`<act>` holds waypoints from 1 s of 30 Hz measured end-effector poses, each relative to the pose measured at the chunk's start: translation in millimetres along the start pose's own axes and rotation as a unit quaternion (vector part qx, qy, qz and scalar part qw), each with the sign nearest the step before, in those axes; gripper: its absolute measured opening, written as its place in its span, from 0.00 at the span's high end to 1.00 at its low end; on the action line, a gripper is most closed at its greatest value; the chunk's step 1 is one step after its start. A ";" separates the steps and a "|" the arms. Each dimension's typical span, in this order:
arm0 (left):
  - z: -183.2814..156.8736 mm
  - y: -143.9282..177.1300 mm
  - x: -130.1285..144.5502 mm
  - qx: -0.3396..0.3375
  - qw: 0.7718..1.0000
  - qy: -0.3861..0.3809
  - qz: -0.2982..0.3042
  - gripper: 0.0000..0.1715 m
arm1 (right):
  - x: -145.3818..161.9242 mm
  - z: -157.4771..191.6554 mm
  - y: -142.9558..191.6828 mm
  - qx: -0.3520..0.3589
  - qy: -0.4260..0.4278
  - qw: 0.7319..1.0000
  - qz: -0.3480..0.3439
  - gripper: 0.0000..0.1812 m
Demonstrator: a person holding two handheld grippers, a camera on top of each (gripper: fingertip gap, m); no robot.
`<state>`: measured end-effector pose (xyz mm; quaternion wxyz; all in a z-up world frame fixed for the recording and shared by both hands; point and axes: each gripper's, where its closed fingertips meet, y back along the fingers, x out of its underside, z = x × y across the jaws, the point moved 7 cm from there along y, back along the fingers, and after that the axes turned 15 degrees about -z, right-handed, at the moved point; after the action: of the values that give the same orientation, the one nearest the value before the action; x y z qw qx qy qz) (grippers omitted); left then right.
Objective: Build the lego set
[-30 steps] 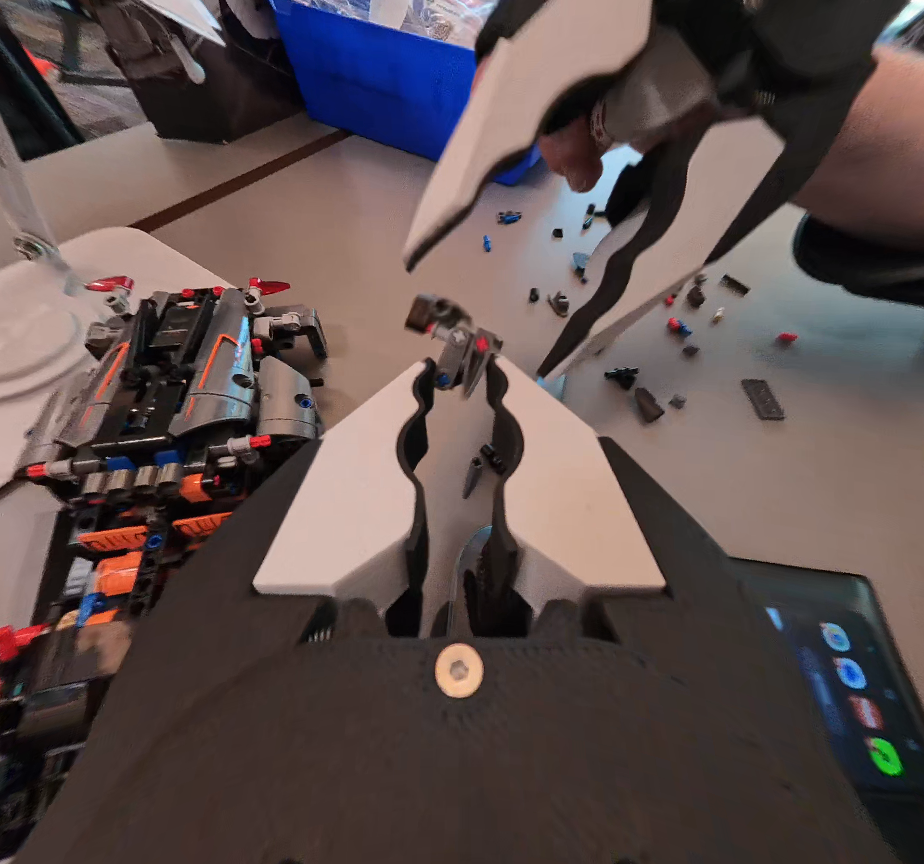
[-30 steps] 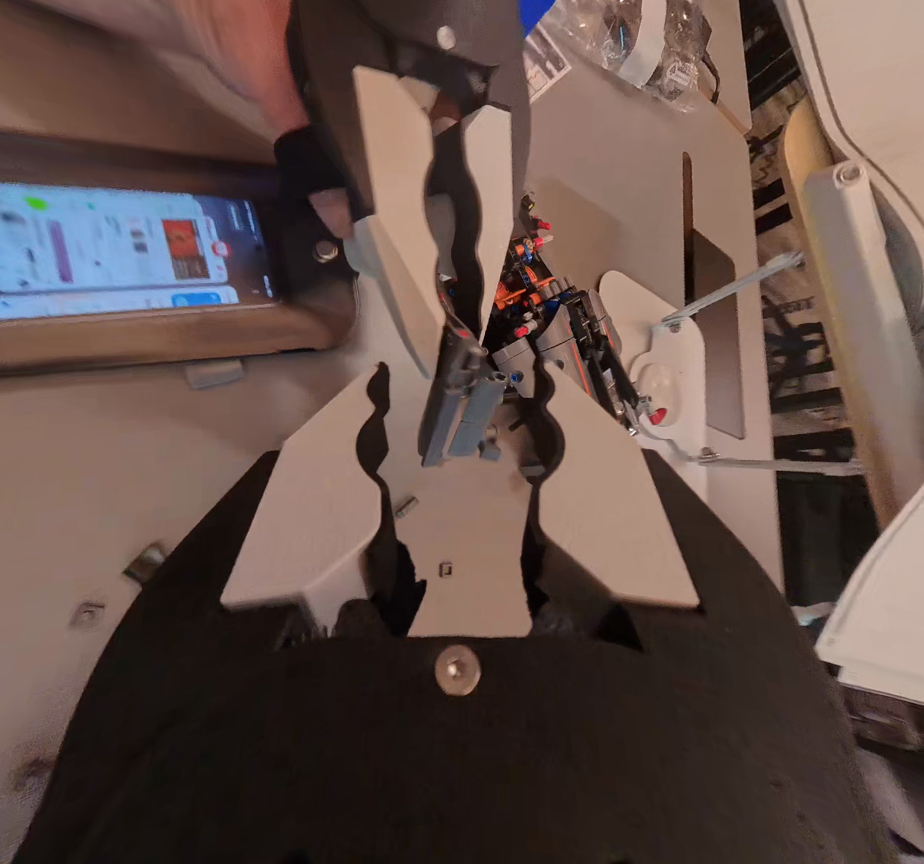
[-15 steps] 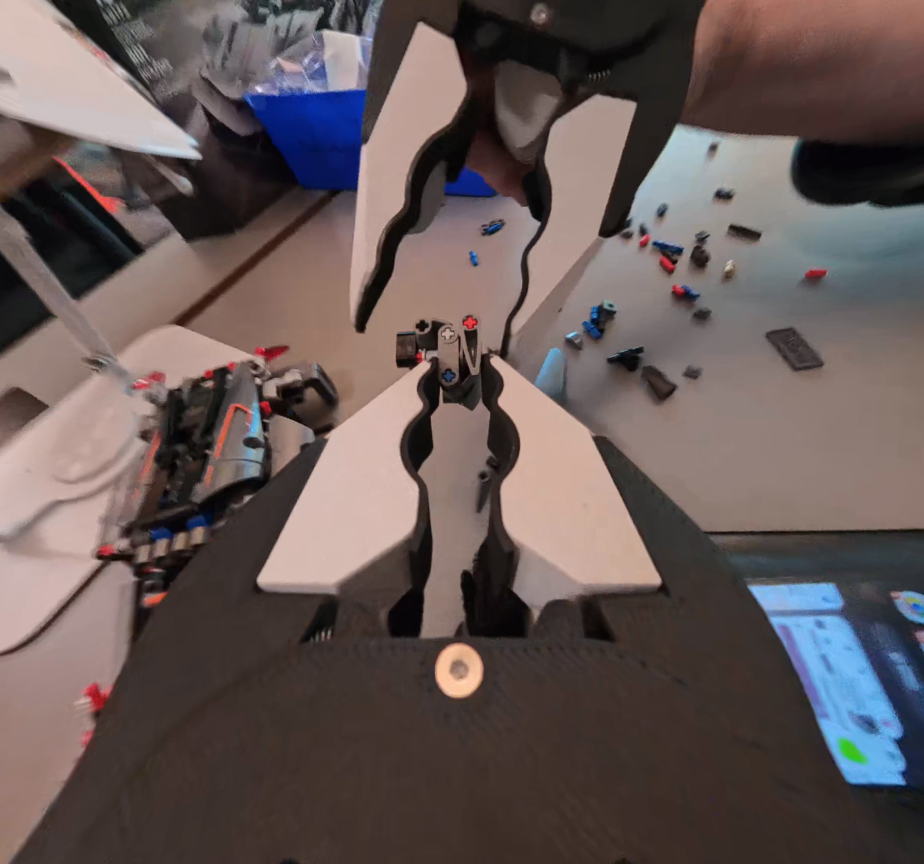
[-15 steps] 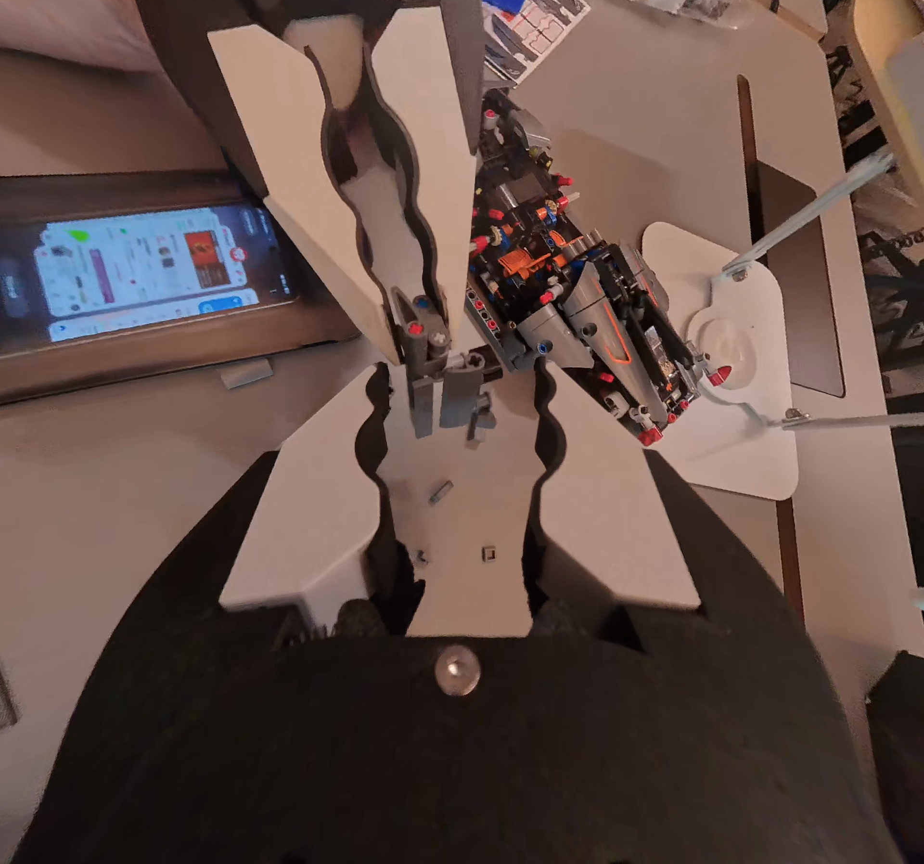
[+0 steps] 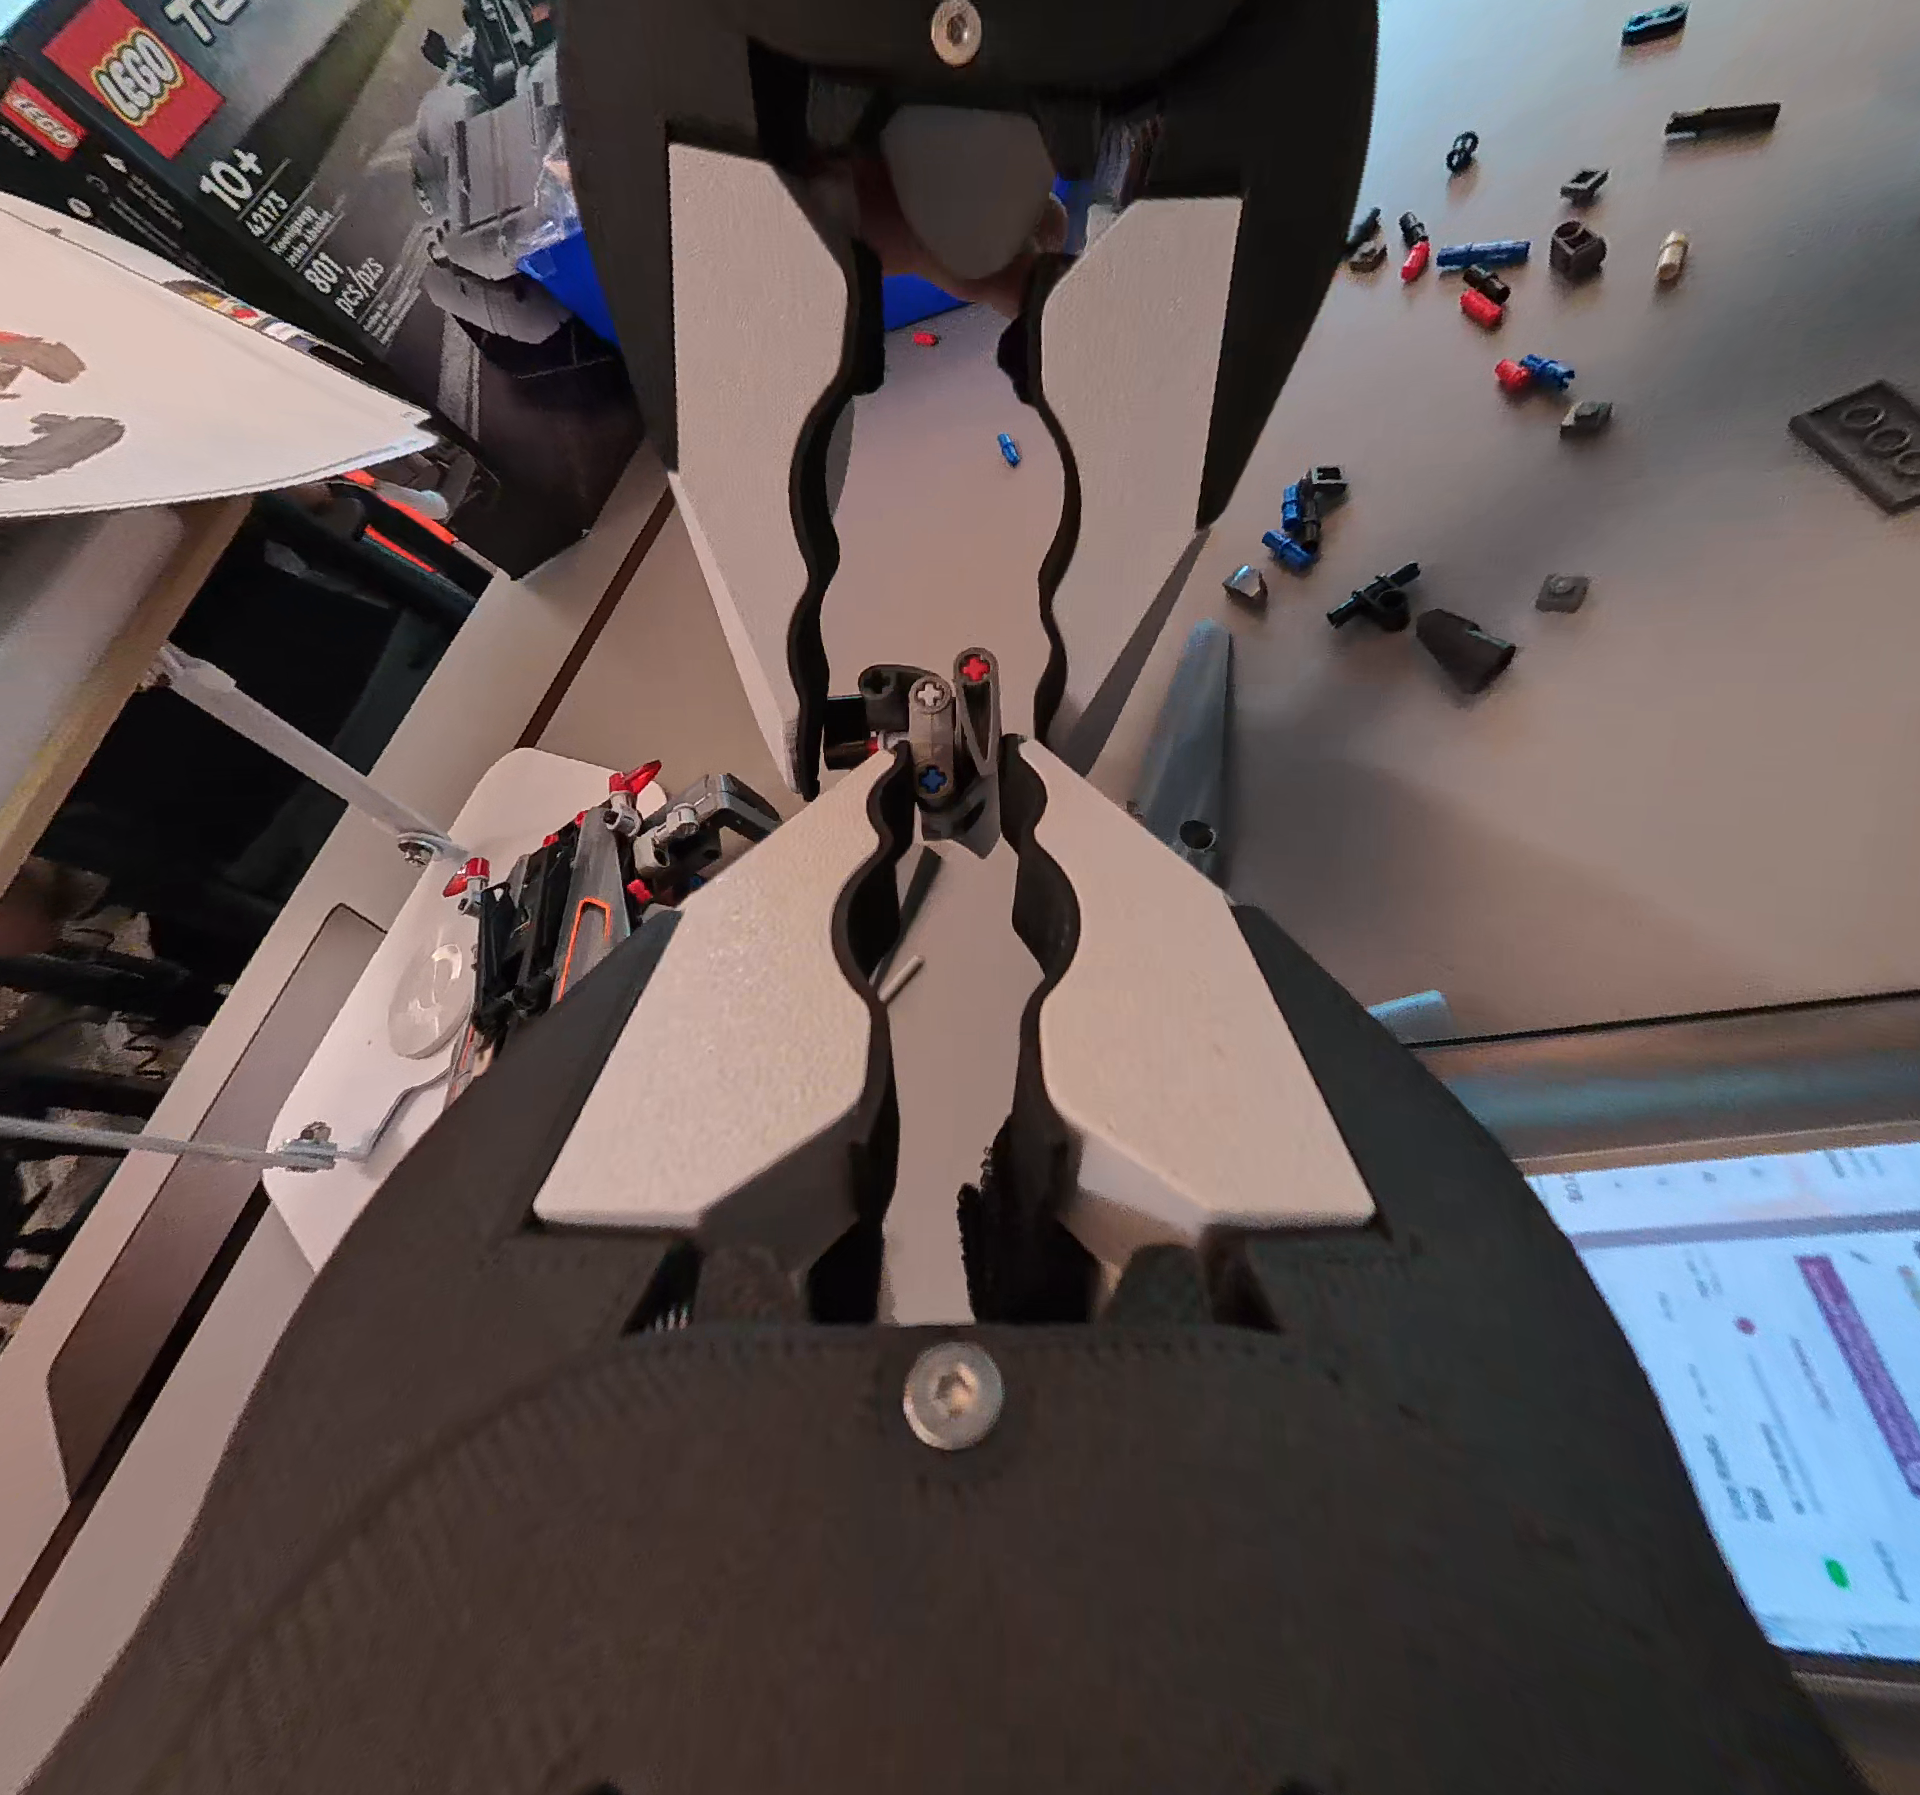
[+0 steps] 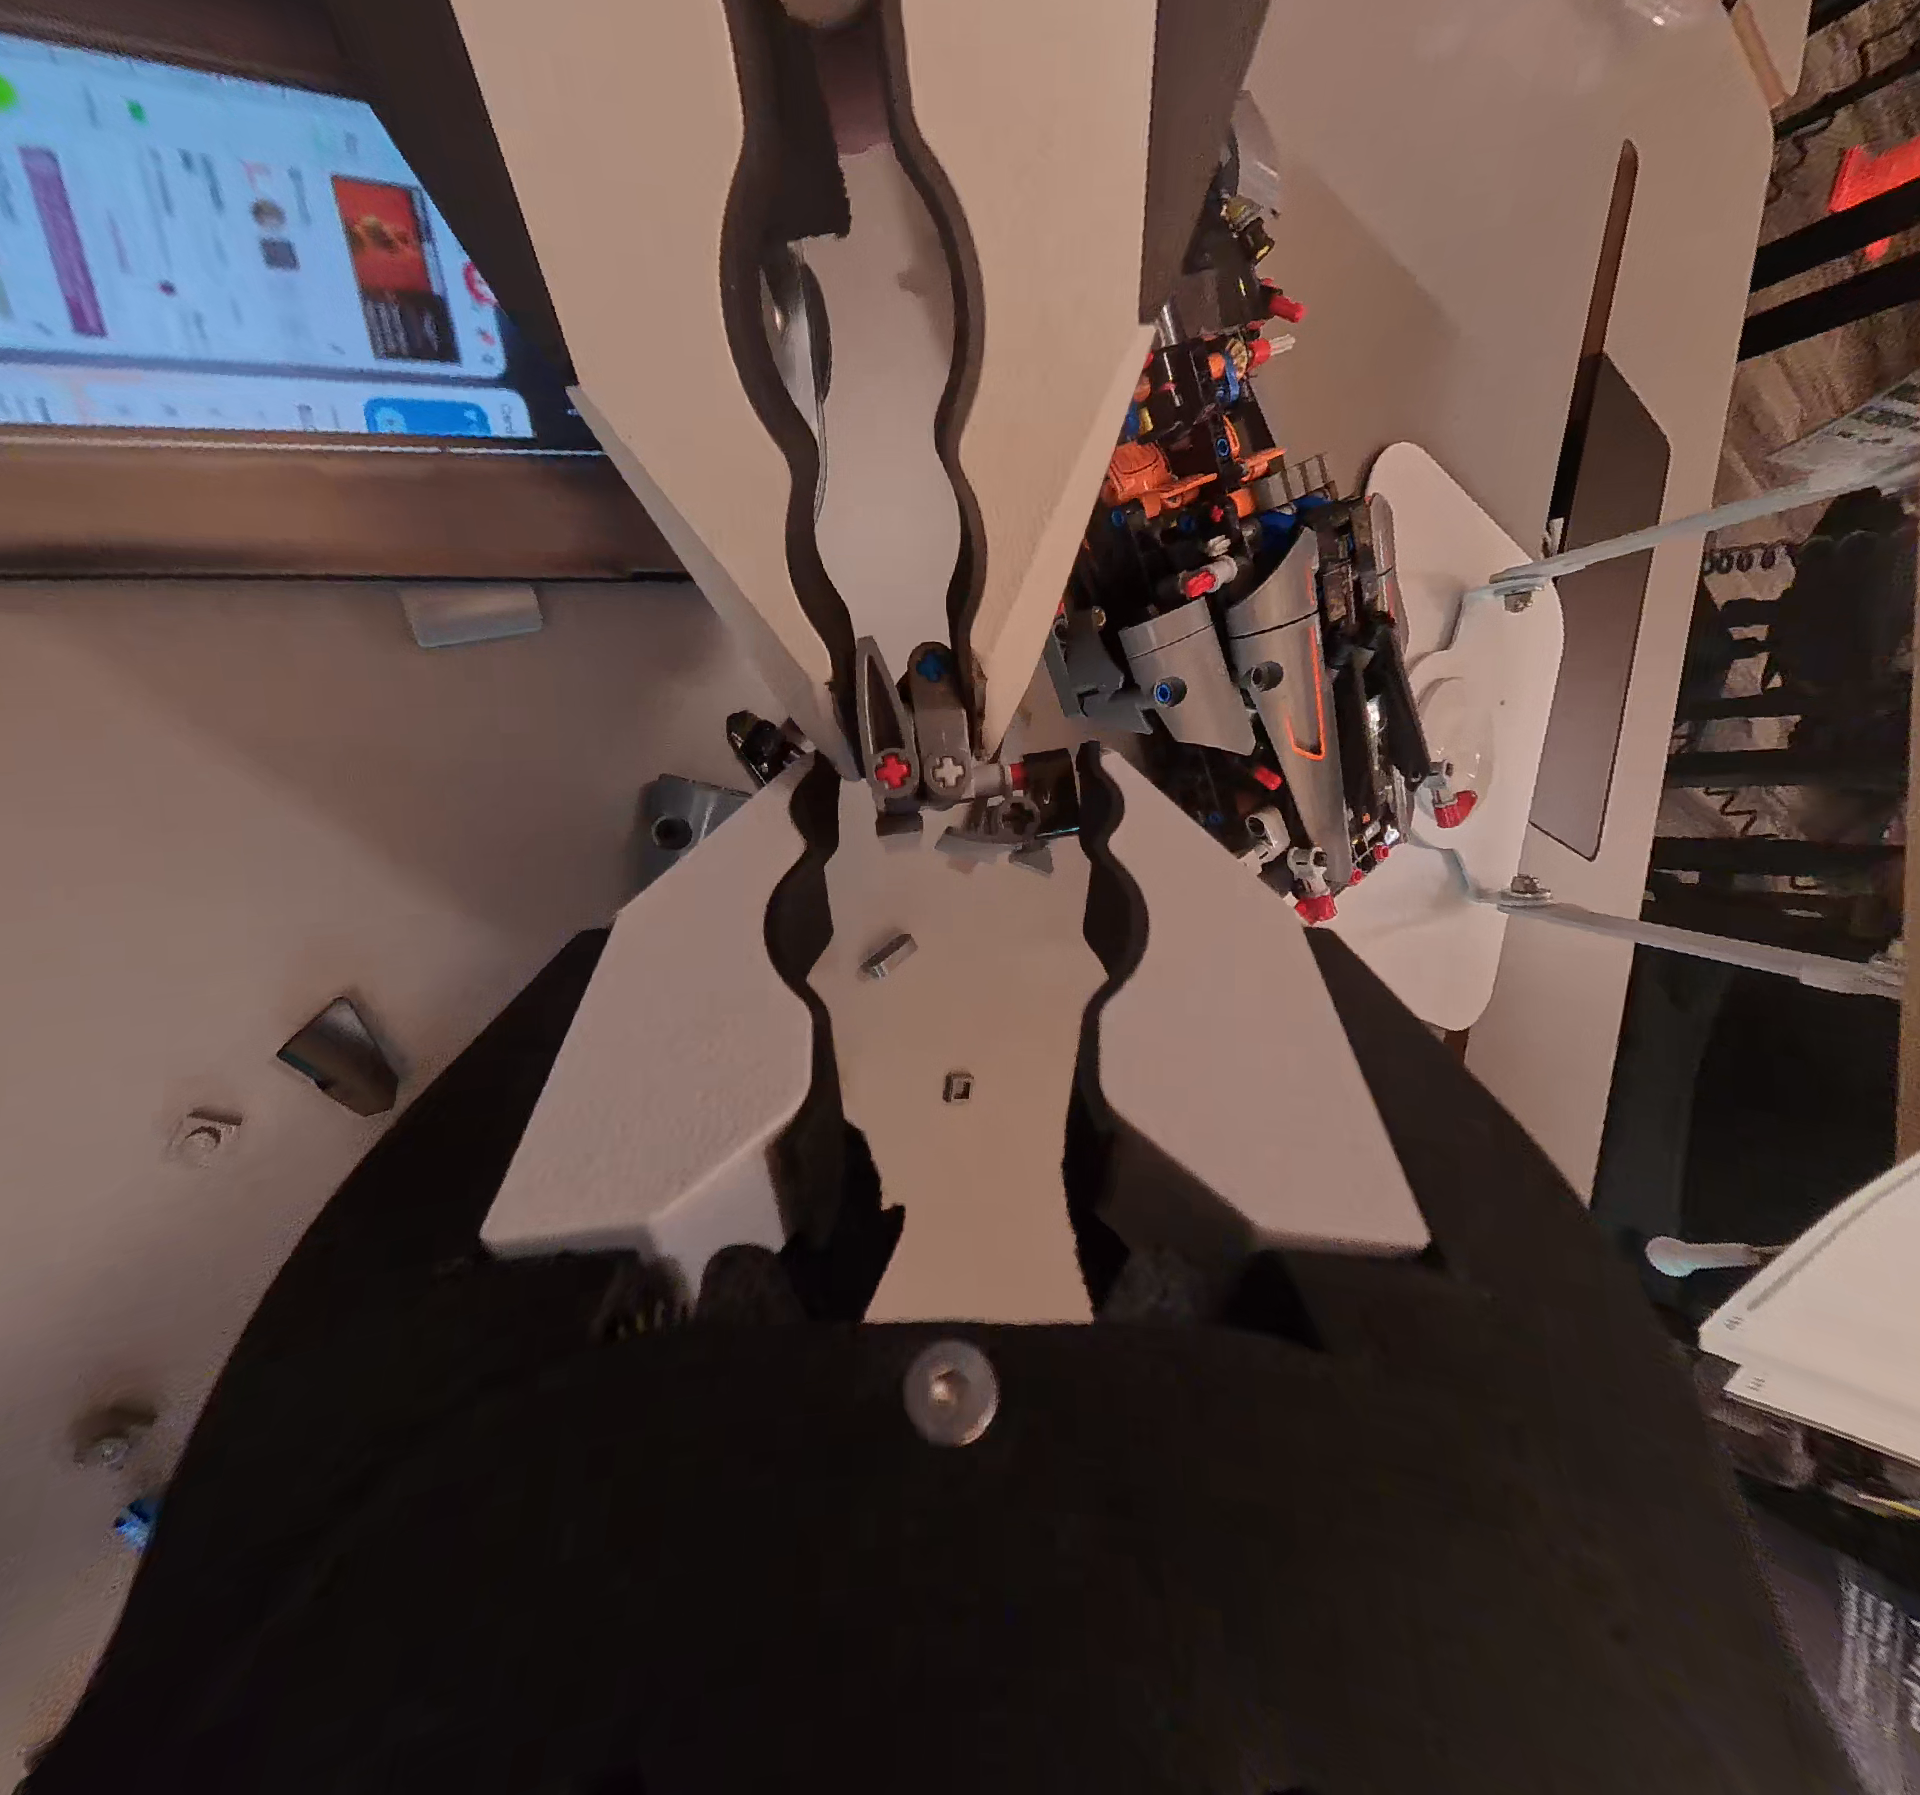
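Note:
My left gripper is shut on a small grey Lego sub-assembly with red, white and blue cross pins and holds it above the table. My right gripper is open and faces the left gripper tip to tip. Its fingertips stand on either side of the sub-assembly. In the left wrist view the right gripper comes down from the top. In the right wrist view the left gripper comes down from the top. The partly built grey, black and orange model lies beside them.
The model rests on a white stand plate. Several loose pieces lie scattered on the table. A lit tablet is at the near edge. The set's box, a booklet and a blue bin stand behind. Both grippers' tips are close together, under 4 cm apart.
The right gripper has swung round to face the left one head-on and come closer, its open fingers now straddling the sub-assembly. The left gripper stays shut on it.

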<state>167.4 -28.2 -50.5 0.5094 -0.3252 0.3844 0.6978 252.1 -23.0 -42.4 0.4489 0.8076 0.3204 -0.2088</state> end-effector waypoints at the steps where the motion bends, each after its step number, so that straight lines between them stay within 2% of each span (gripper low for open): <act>1: -0.5 0.1 -0.2 0.000 1.000 -0.001 0.000 0.92 | -0.5 0.1 0.3 0.001 0.002 1.000 0.001 0.75; 10: -4.3 -2.5 -0.9 -0.003 0.999 -0.029 0.029 0.92 | -7.0 7.5 -2.5 0.010 0.068 0.997 0.045 0.75; 30: -8.4 -5.3 -2.0 -0.023 0.995 -0.067 0.067 0.92 | -3.9 6.8 -4.6 0.014 0.040 0.998 0.054 0.75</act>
<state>173.6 -35.4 -54.1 0.4788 -0.2625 0.3541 0.7593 245.8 -28.3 -46.1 0.4351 0.8376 0.2913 -0.1558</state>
